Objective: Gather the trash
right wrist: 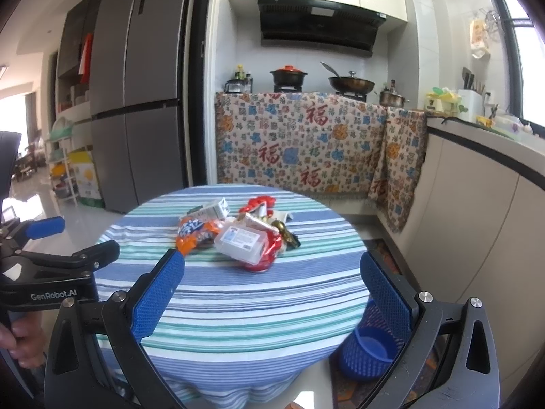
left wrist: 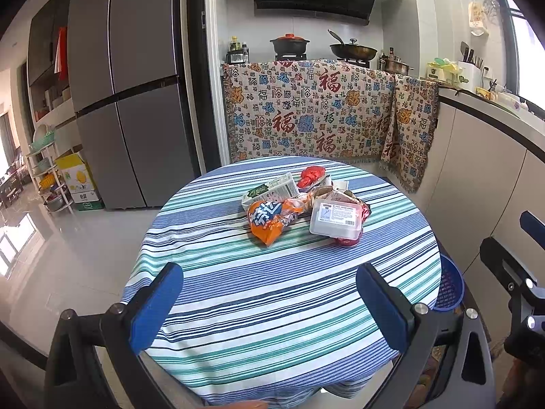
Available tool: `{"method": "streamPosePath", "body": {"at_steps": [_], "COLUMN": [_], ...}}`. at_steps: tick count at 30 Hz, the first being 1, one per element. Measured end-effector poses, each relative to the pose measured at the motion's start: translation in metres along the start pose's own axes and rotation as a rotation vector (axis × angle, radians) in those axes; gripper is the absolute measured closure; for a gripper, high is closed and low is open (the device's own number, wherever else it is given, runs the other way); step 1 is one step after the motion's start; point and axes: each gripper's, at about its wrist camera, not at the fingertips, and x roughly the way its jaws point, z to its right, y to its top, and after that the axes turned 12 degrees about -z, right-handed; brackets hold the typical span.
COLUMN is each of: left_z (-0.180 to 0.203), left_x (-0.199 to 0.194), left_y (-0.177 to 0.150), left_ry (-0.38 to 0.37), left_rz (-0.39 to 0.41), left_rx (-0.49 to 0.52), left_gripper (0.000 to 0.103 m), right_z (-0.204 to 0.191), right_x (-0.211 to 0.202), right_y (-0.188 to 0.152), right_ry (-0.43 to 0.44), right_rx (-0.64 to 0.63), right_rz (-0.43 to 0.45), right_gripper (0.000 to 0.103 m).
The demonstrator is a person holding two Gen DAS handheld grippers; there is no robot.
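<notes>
A pile of trash lies on the far half of the round striped table (left wrist: pixel 238 293) (right wrist: pixel 238 306): an orange snack bag (left wrist: pixel 267 220) (right wrist: pixel 192 231), a clear plastic box with a label (left wrist: pixel 335 220) (right wrist: pixel 242 240), a green-and-white carton (left wrist: pixel 270 191) (right wrist: pixel 213 209), a red wrapper (left wrist: pixel 310 175) (right wrist: pixel 257 204). A blue mesh bin (right wrist: pixel 369 351) (left wrist: pixel 449 286) stands on the floor at the table's right. My left gripper (left wrist: pixel 269 306) is open and empty, over the table's near side. My right gripper (right wrist: pixel 272 296) is open and empty, short of the pile.
A grey fridge (left wrist: pixel 129 78) stands back left. A patterned cloth (left wrist: pixel 313 112) hangs over the stove counter behind the table. A white counter (right wrist: pixel 477 204) runs along the right. A shelf rack (left wrist: pixel 47 170) and a yellow box stand far left.
</notes>
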Motion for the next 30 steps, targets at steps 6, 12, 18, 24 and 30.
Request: {"method": "streamPosePath", "body": {"at_steps": [6,12,18,24,30], "left_z": [0.0,0.001,-0.001,-0.006,-0.009], "left_x": [0.003,0.005,0.01,0.018,0.035], "left_y": [0.001,0.001,0.002,0.003,0.004], "left_ry": [0.003,0.008,0.006,-0.006,-0.019], "left_rz": [-0.006,-0.012,-0.02,-0.024,-0.034], "left_rx": [0.004,0.009,0.01,0.01,0.031], "left_gripper": [0.0,0.0,0.0,0.0,0.0], "right_z": [0.0,0.002,0.001,0.004,0.015], "right_x": [0.004,0.006,0.009,0.019,0.041], "right_y": [0.0,-0.001,-0.001,0.0,0.003], "right_ry": [0.005,0.006,0.011,0.028,0.094], "right_rx": [-0.005,-0.008,-0.01,-0.017,-0.031], "right_rz": [-0.004,-0.01,-0.016,-0.033,-0.058], "right_gripper": [0.0,0.0,0.0,0.0,0.0]}}
